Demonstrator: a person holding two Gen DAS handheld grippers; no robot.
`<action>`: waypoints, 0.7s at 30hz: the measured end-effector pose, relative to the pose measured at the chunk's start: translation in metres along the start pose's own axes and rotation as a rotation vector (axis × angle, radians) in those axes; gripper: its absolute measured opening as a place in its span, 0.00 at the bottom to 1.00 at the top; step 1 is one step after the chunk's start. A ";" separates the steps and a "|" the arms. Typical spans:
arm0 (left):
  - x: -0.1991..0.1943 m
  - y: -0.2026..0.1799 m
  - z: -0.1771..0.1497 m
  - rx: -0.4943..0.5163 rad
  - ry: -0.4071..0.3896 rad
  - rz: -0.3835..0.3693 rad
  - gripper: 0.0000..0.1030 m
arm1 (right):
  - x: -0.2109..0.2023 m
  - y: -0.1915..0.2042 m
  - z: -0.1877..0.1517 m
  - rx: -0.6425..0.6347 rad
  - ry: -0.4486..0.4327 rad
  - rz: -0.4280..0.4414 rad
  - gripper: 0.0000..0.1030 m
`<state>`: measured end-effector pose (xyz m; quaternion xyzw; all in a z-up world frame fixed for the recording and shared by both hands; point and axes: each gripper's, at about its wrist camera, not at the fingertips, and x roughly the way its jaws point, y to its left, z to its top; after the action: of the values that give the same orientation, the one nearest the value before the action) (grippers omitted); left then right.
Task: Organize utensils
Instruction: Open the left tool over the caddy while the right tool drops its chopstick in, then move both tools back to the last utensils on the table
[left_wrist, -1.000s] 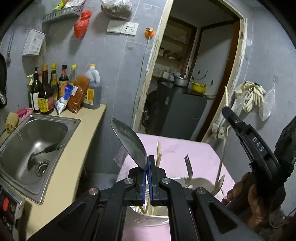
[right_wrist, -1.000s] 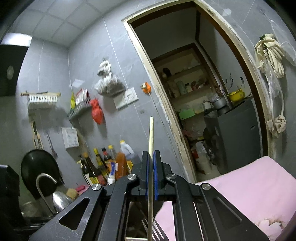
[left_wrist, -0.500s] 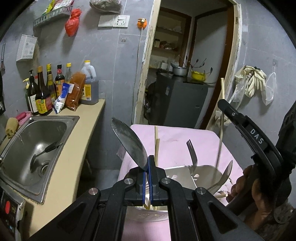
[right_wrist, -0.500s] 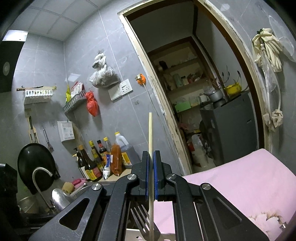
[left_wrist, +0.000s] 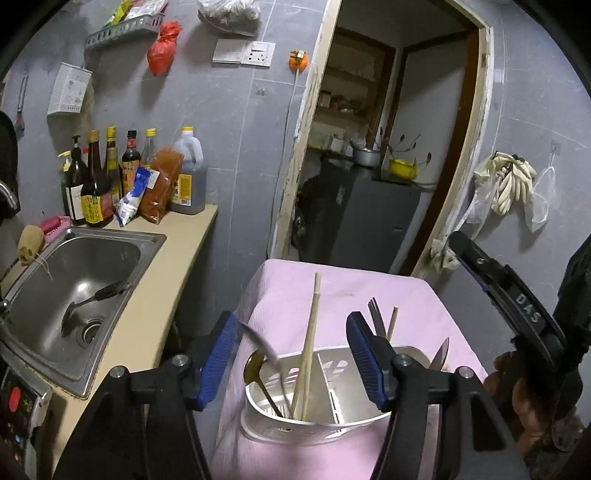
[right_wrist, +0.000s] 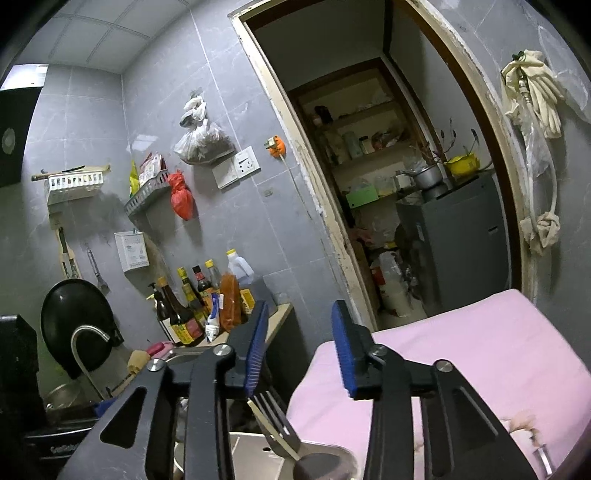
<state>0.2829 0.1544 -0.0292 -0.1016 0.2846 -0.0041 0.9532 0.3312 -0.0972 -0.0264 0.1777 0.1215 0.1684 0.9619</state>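
Drop-off stage, judging by the layout: left hand-held gripper (left_wrist: 291, 350) spread wide and empty directly above the white caddy (left_wrist: 295, 428), right hand-held gripper (right_wrist: 299, 347) likewise spread and empty, also just above the caddy. Stands on the pink-covered tabletop (left_wrist: 332, 288), near its front edge.

Counted inside the caddy, from the left wrist view:
- 2 spoons in its left compartment: 1 gold spoon (left_wrist: 253, 369) and 1 steel spoon (left_wrist: 258, 345), blurred.
- 2 chopsticks: 1 long chopstick (left_wrist: 310, 343) leaning in the left compartment, 1 short chopstick (left_wrist: 392, 323) toward the right side.
- 1 fork (left_wrist: 375, 317) beside the short chopstick.
- 1 knife (left_wrist: 441, 354) at the far right.

Cannot tell which exact slot holds the fork and knife; hidden behind a finger.

Next move probably calls for lifting both clear without snagging the upright handles, then looking for loose pieces; 1 dark ladle (left_wrist: 96, 295) lies in the sink left of the caddy.
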 end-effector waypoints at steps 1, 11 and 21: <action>-0.001 -0.001 0.001 0.002 -0.001 0.002 0.57 | -0.004 -0.001 0.003 -0.004 -0.002 -0.005 0.38; -0.019 -0.044 0.017 0.038 -0.086 -0.005 0.84 | -0.055 -0.038 0.046 -0.048 -0.020 -0.109 0.83; -0.029 -0.110 0.018 0.071 -0.172 -0.011 0.98 | -0.100 -0.087 0.076 -0.129 -0.019 -0.197 0.98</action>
<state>0.2739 0.0515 0.0224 -0.0694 0.2007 -0.0105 0.9771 0.2870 -0.2336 0.0266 0.1045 0.1181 0.0790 0.9843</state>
